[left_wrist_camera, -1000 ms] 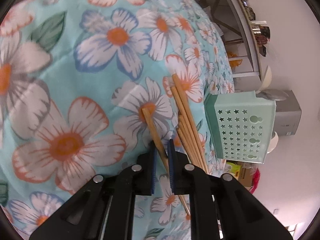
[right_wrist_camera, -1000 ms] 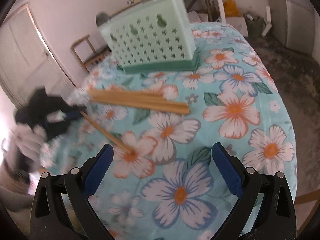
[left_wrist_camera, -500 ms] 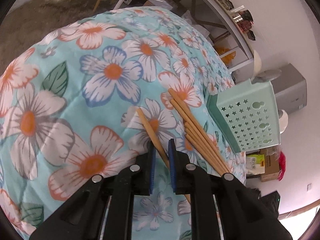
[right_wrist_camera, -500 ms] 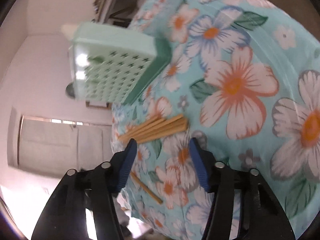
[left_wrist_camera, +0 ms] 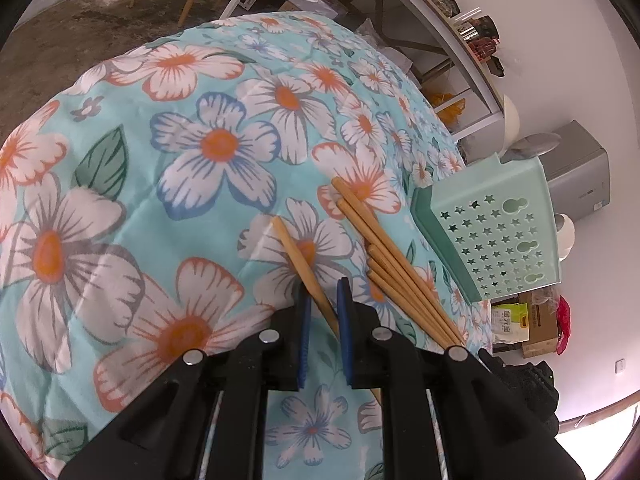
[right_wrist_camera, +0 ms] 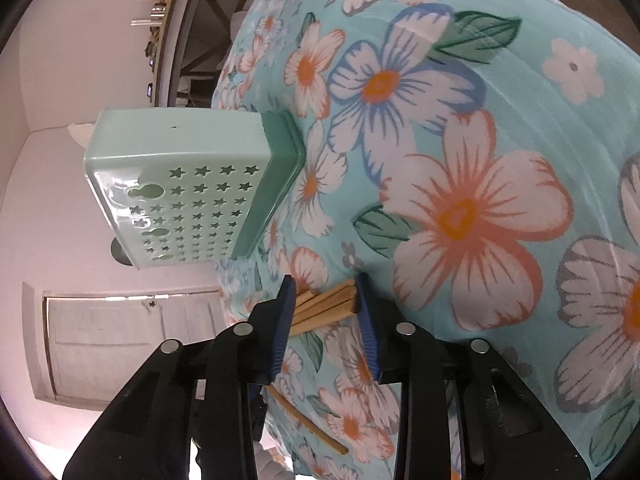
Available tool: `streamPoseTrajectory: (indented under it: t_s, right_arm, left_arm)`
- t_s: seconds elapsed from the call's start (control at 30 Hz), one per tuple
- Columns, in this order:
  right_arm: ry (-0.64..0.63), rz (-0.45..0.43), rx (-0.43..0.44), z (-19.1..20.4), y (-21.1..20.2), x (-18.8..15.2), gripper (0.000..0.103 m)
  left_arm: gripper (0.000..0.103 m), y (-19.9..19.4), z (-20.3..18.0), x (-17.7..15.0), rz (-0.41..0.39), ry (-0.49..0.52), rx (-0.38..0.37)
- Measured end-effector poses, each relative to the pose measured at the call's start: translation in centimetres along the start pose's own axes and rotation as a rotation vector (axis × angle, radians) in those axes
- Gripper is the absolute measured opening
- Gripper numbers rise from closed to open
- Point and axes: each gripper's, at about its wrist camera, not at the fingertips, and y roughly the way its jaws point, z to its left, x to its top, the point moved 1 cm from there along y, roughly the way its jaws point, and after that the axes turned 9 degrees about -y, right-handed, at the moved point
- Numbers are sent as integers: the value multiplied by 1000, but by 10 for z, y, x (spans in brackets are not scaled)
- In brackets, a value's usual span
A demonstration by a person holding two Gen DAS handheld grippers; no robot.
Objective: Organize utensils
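Left wrist view: left gripper [left_wrist_camera: 322, 300] clamped narrowly on a single chopstick [left_wrist_camera: 298, 258], apart from the others and lying diagonally on the flowered tablecloth [left_wrist_camera: 120, 200]. Just to its right, a bundle of chopsticks [left_wrist_camera: 394, 264] lying side by side on the cloth, untouched from this side. Beyond it, the mint-green perforated holder [left_wrist_camera: 504, 236] standing on the table, no utensil visibly inside, though its interior is hidden. Judged from this, barely begun: nothing yet stowed, every stick left to carry over. Against the earlier frames of this view, same pinch on the same stick, but the view rolled, so that more floor and shelving show at the top and the holder sits tilted at the right. Right wrist view: right gripper [right_wrist_camera: 325, 300] with jaws closing around one end of the bundle [right_wrist_camera: 324, 306], sticks between the blue pads, firm pressure not yet certain. Holder [right_wrist_camera: 176, 196] up and to the left, well apart from the bundle; lone chopstick [right_wrist_camera: 308, 426] visible low in frame. Compared with a second ago, jaws no longer spread wide above bare cloth but brought down and rolled sharply onto the bundle. Left to do: secure both grips, lift, drop into the holder.
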Motion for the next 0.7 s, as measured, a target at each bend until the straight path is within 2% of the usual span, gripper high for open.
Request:
streamPoseTrajectory:
  t_s: [0.27,0.4,0.57,0.7]
  right_arm:
    - [-25,-4,-25,-5,-18,-8,24]
    - [-27,-4,-25,-7,-25,-17,14]
    - [-43,6,-14,-15,-44,-36,14]
    - [-89,80,-20,-20,-51,-51,17]
  left_arm:
    - [12,0,0,0,0,-2,1]
    - [12,-1,0,0,-1,-1,2]
    - [12,-1,0,-1,-3,-5,3]
    - [12,-1,0,-1,-4,-6,4]
